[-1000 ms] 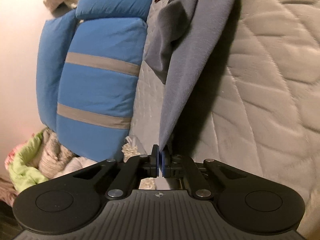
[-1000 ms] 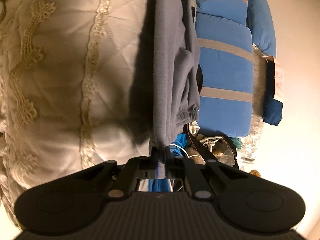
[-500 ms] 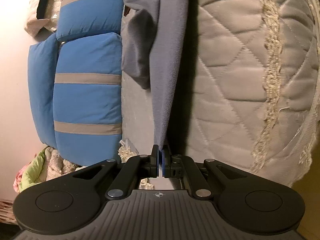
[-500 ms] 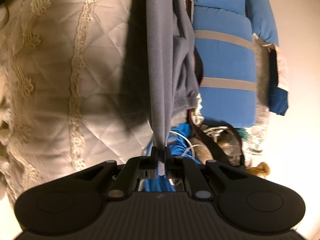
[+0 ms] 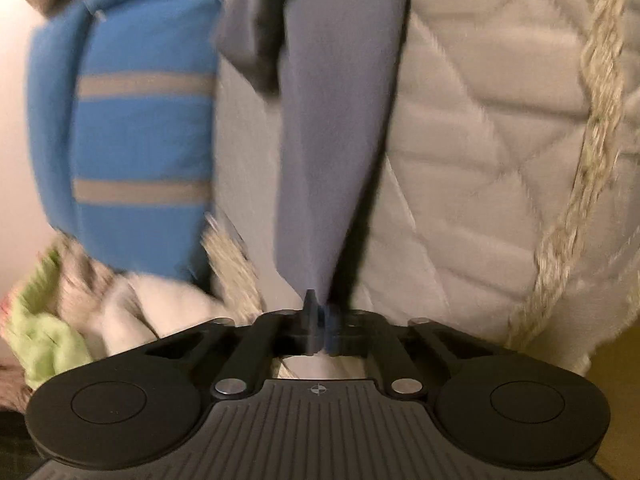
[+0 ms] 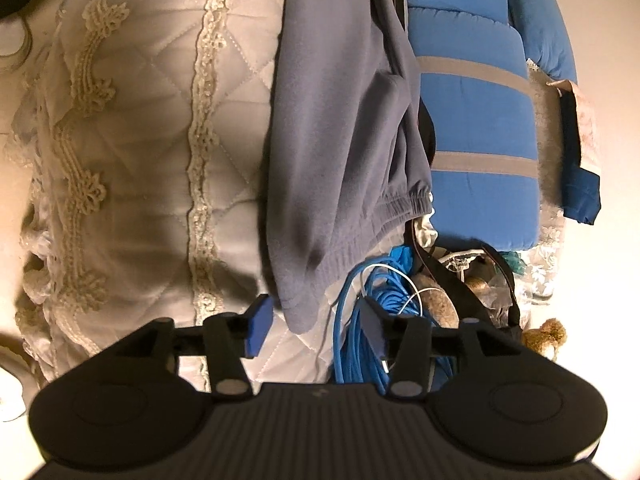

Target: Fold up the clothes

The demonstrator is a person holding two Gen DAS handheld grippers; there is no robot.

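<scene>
A corner of the grey sweatpants (image 5: 332, 128) is pinched in the clenched jaws of the left gripper (image 5: 318, 320) (view blurred, so prob. a hem). Jaws of the right gripper (image 6: 312, 320) are opening, w/ the pants' tip hanging between them, pads not pressing. The pants are stretched over the quilted bedspread (image 6: 160, 120), beside a blue pillow (image 6: 480, 120).

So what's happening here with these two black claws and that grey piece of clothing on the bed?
A person is folding a grey garment over a quilted bedspread, working a claw in each hand. The left claw is shut on one end of the fabric. The right claw is opening, its blue pads clear of the cloth, whose elastic-cuffed end hangs loose between them. Blue padded bedding and a coil of blue cable lie alongside.
</scene>
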